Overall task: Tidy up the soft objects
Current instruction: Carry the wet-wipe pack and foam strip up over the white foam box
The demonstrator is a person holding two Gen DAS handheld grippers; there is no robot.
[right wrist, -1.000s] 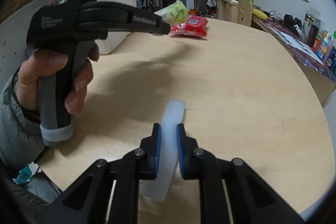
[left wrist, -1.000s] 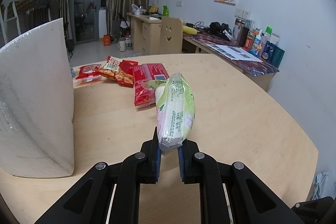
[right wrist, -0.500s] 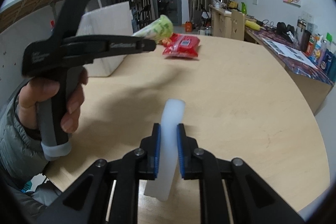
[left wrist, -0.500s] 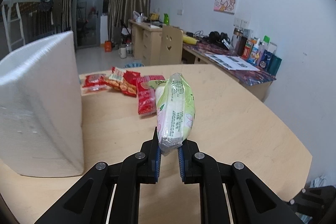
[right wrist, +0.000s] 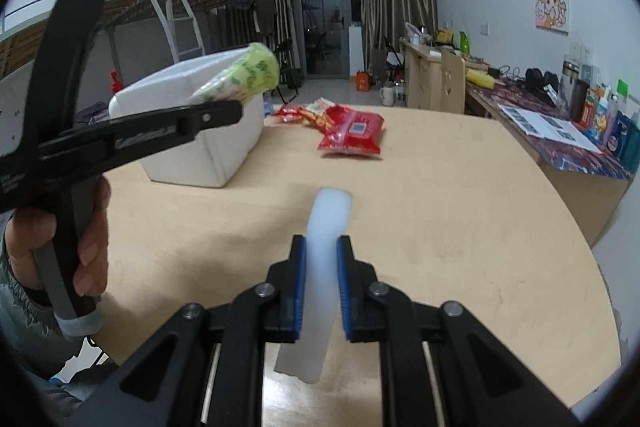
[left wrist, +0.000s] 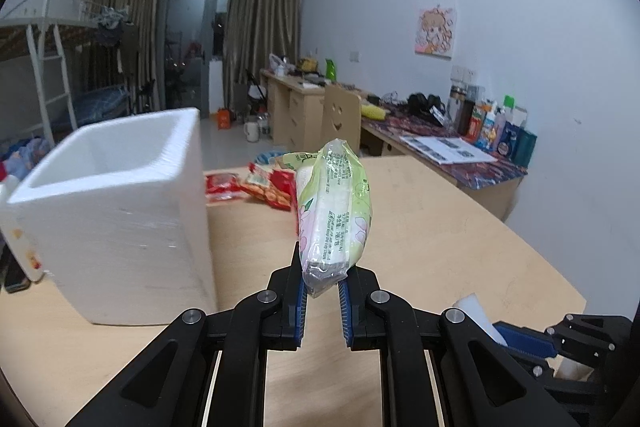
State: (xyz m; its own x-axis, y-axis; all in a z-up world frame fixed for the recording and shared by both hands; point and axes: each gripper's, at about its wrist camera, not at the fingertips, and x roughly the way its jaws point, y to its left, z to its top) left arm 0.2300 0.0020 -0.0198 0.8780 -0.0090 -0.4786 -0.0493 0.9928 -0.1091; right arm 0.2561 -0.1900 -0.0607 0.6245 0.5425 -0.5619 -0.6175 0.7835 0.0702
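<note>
- Left gripper (left wrist: pixel 322 297): we hold it above the table (left wrist: pixel 460 239), pads pinching the green tissue pack (left wrist: pixel 334 207) by its near end.
- Right gripper (right wrist: pixel 322 279): pads pressed on a white foam strip (right wrist: pixel 320 267).
- White foam box (left wrist: pixel 116 211): open-topped, left of the pack.
- Red snack packets (right wrist: pixel 352 137): far side of the table.

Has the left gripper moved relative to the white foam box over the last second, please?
Yes. The left gripper, shut on the green tissue pack, has risen: the white foam box now sits lower, showing its open top.
</note>
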